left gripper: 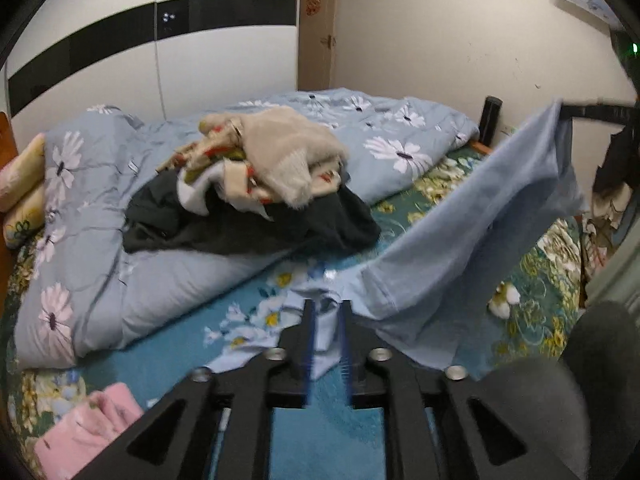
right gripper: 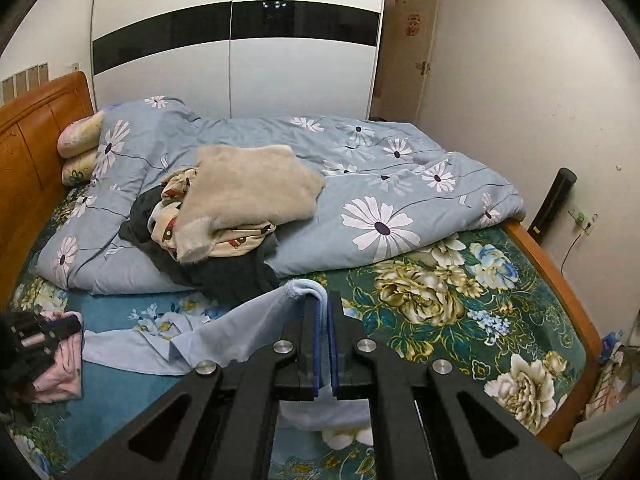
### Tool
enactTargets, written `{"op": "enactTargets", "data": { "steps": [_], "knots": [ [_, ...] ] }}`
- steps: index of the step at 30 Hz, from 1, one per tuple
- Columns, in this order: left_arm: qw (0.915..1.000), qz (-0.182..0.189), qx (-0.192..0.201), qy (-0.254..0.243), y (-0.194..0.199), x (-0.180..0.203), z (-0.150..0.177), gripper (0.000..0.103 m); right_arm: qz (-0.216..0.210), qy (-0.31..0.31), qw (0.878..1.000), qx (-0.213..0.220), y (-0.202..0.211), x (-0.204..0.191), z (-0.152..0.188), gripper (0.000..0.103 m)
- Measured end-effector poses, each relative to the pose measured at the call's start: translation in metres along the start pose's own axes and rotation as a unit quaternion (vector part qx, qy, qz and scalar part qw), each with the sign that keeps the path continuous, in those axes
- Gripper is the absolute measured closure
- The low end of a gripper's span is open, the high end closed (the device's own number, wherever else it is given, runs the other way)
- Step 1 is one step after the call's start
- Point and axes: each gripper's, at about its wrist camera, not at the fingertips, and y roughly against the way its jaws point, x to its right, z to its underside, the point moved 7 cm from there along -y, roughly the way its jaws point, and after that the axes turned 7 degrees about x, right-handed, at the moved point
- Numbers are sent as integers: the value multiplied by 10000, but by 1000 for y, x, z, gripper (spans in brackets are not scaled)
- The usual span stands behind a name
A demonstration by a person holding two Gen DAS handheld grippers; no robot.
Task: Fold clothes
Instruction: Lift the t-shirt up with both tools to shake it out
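A light blue garment (left gripper: 460, 240) stretches between both grippers above the bed. My left gripper (left gripper: 327, 306) is shut on one part of it, low over the sheet. My right gripper (right gripper: 323, 300) is shut on another edge of the same garment (right gripper: 224, 332), held higher; in the left wrist view it shows at the far right (left gripper: 568, 110). A pile of unfolded clothes (left gripper: 256, 168), beige, patterned and dark, lies on the quilt; it also shows in the right wrist view (right gripper: 240, 200). A folded pink garment (left gripper: 84, 428) lies at the near left of the bed.
A blue daisy quilt (right gripper: 380, 184) is bunched along the far half of the bed. The floral sheet (right gripper: 440, 308) is bare on the near half. Wooden headboard (right gripper: 36, 152) at left, pillows (right gripper: 80, 136) beside it, footboard rail (right gripper: 560, 292) at right, wardrobe (right gripper: 240, 48) behind.
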Motion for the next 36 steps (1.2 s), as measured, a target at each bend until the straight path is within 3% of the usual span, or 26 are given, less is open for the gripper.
{"op": "enactTargets", "data": {
  "steps": [2, 7, 12, 18, 19, 20, 21, 22, 28, 30, 32, 34, 35, 36],
  "knots": [
    [9998, -16, -97, -145, -7, 8, 14, 53, 20, -70, 10000, 22, 9, -4, -2, 100],
    [9955, -244, -512, -764, -39, 24, 47, 52, 15, -114, 9999, 73, 22, -14, -13, 100],
    [9852, -424, -725, -1492, -81, 38, 69, 49, -211, -115, 9996, 176, 25, -22, -32, 100],
    [9847, -784, -565, -1449, -117, 45, 71, 49, -578, 121, 9981, 153, 13, -33, -46, 100],
    [9847, -832, -569, -1423, -121, 46, 69, 50, -626, 141, 9978, 138, 10, -33, -47, 100],
    [9846, -876, -578, -1396, -124, 46, 67, 64, -664, 145, 9976, 130, 8, -31, -49, 100],
    [9871, -903, -539, -1210, -123, 41, 61, 97, -700, 145, 9974, 122, 5, -29, -51, 100],
    [9893, -929, -496, -1011, -120, 36, 56, 102, -722, 143, 9972, 122, 3, -26, -53, 100],
    [9944, -1044, 46, 152, -78, 4, 8, 103, -916, 57, 9956, 193, -4, -6, -64, 100],
    [9941, -994, 233, 361, -57, 0, -8, 103, -1062, -75, 9941, 227, -2, 0, -67, 100],
    [9942, -1023, 212, 268, -48, 2, -10, 102, -1120, -96, 9932, 293, 1, 3, -71, 100],
    [9943, -1044, 106, 168, -50, 9, -2, 95, -1176, -101, 9925, 329, 5, 2, -75, 100],
    [9937, -1119, 81, 64, -53, 15, 6, 75, -1199, -93, 9922, 337, 8, 0, -76, 100],
    [9928, -1199, 57, -44, -57, 21, 14, 46, -1212, -70, 9920, 341, 10, -2, -77, 100]
  ]
}}
